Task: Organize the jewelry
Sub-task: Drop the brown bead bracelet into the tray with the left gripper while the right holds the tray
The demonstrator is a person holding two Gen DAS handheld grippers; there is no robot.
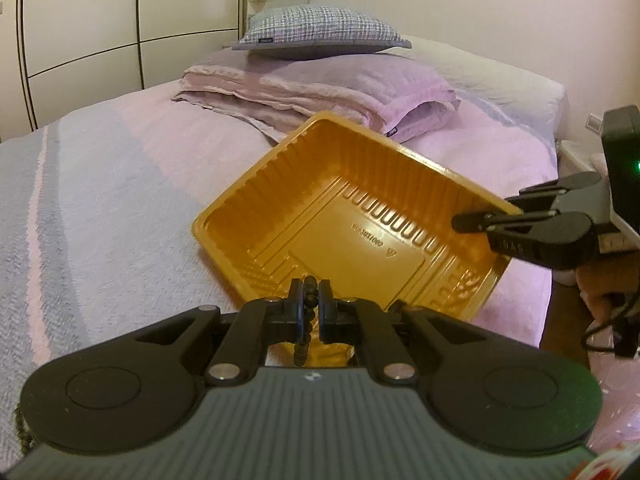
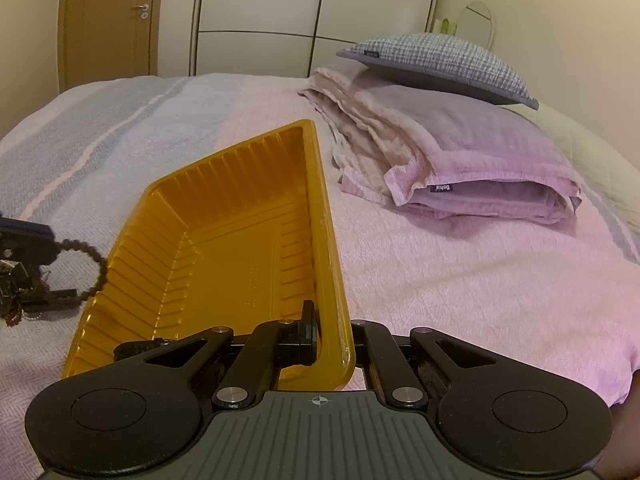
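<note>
Here, in the left wrist view, the left gripper (image 1: 309,296) was pinched on a dark beaded bracelet (image 1: 307,312), its beads showing between the nearly closed pads and trailing down behind them. Just beyond its tips lay a gold plastic tray (image 1: 280,200), tilted, on a bed (image 1: 100,200) with a pink and grey striped cover. At the right edge the right gripper (image 1: 468,222) reached in from the side and clamped the tray's near-right rim. Behind the tray sat a folded lilac blanket (image 1: 340,88) with a checked grey pillow (image 1: 320,30) on top; a white wardrobe (image 1: 100,20) stood at the far left. In the right wrist view, the right gripper (image 2: 320,332) was pressed together on the tray (image 2: 224,216), one finger inside the wall and the rim passing between the jaws, so that the tray's right edge ran up the middle of the frame. At the left edge the left gripper (image 2: 24,240) held the bracelet (image 2: 90,268), whose loop hung just beside the tray's left rim, outside it. A small dark tangle, too unclear to name, lay on the cover below that gripper. The blanket (image 2: 460,160) and pillow (image 2: 440,64) lay to the right, a brown door (image 2: 108,20) far behind.
</note>
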